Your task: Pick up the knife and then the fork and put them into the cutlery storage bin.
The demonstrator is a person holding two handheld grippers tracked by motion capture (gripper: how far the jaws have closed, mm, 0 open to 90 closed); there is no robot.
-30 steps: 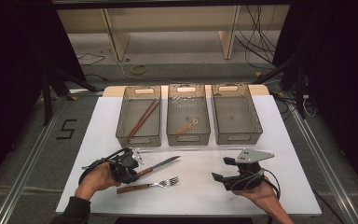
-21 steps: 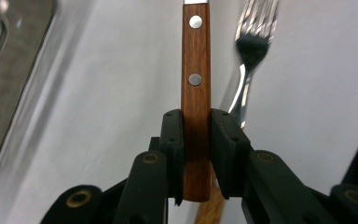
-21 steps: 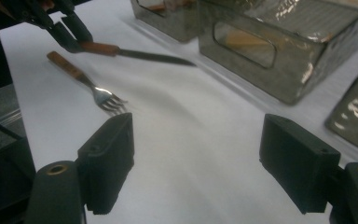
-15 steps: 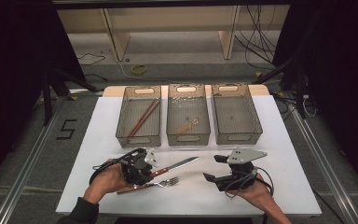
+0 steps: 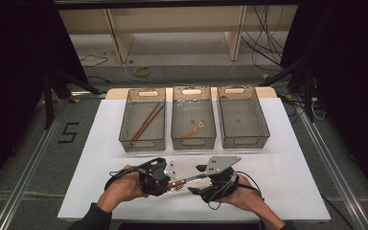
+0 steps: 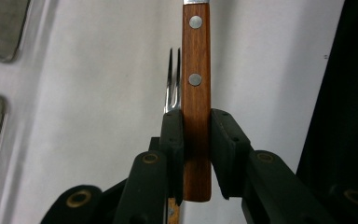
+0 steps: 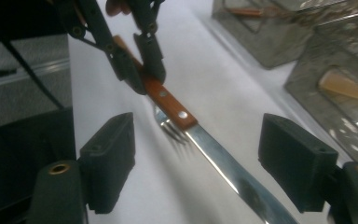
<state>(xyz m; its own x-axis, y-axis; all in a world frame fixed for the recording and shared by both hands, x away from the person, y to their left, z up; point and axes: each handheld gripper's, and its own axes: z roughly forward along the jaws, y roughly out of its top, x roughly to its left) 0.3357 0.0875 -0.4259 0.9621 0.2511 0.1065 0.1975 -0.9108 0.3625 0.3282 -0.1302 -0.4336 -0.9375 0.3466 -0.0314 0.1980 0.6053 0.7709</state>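
Here the knife (image 6: pixel 196 93) is lifted off the worktop (image 5: pixel 292 177), its wooden riveted handle clenched between the jaws of the left gripper (image 6: pixel 196 135); the handle's butt end reaches back past the pads, and the steel blade runs forward, out beyond the jaws. In the right gripper view that blade (image 7: pixel 223 165) passes straight through the gap of the right gripper (image 7: pixel 198 161), whose jaws stand released, wide on either side of it and touching nothing; they have just been closing a little, with the blade between them but not yet pressed.

Just below the handle, beside the left jaws, lies a fork (image 6: pixel 172 84) on the worktop, its tines pointing away from them.

By my reading, the step in hand is a handover or a two-handed steadying of the knife, midway between the two grippers (image 5: pixel 191 179). The next move calls for the right jaws to shut squarely on the flat of the blade, or further back near the handle, before the left ones let go; a slick, thin blade could twist or slip if pinched on its edge.

Beyond the jaws stand three mesh bins (image 5: pixel 194 139); the left one holds chopsticks (image 5: pixel 147 121), the middle one a small wooden utensil (image 5: pixel 191 129), the right one looks empty.
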